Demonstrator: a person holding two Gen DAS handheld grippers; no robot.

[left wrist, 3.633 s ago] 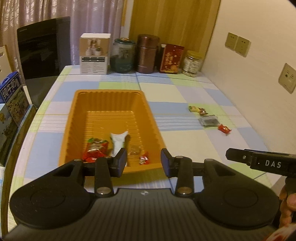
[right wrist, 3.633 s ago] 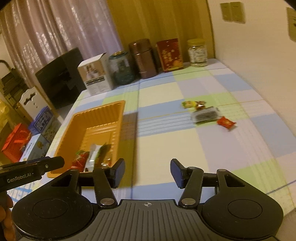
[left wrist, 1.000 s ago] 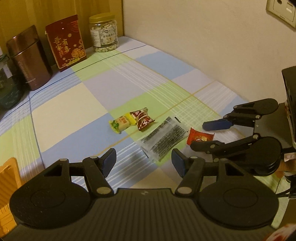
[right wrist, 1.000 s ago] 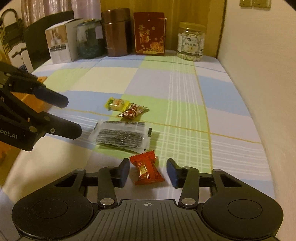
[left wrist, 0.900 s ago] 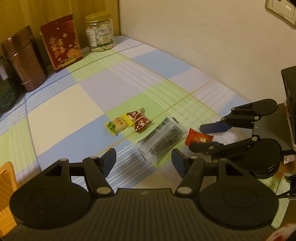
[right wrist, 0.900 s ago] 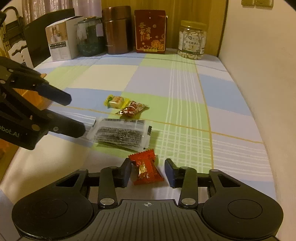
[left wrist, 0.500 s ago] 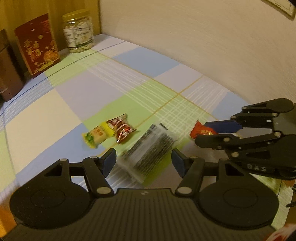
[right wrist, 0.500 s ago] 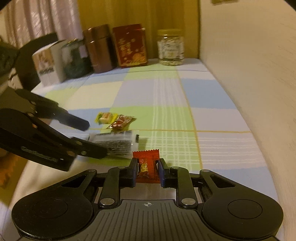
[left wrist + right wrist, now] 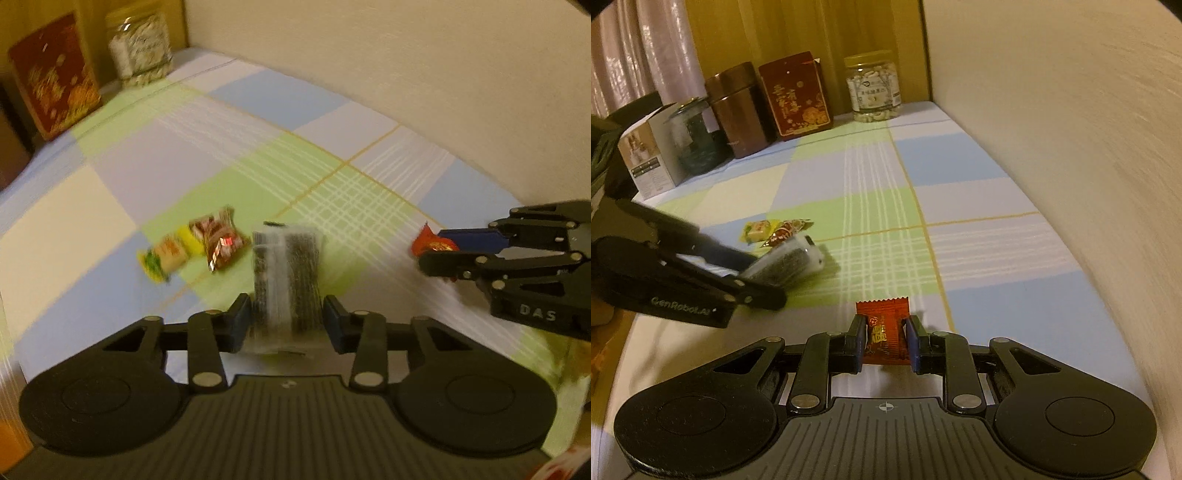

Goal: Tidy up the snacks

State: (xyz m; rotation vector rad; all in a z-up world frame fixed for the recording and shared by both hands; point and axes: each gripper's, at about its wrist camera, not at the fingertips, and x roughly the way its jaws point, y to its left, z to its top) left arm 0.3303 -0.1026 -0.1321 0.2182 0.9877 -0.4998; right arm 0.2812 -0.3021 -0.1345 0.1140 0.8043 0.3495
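The red candy [image 9: 885,334] sits clamped between the jaws of the right gripper [image 9: 885,341], just above the checked worktop [image 9: 979,236] near its wall-side edge. Beside it, toward the worktop's middle, the clear packet of dark snack [image 9: 287,273] stands between the jaws of the left gripper [image 9: 287,319], which are closing on it, the pads at its two sides. Just past the packet lie a brown-wrapped candy [image 9: 221,243] and a yellow-green one [image 9: 165,256], touching each other. At the far edge stand a nut jar [image 9: 873,88], a red box [image 9: 796,96] and a brown canister [image 9: 735,109].
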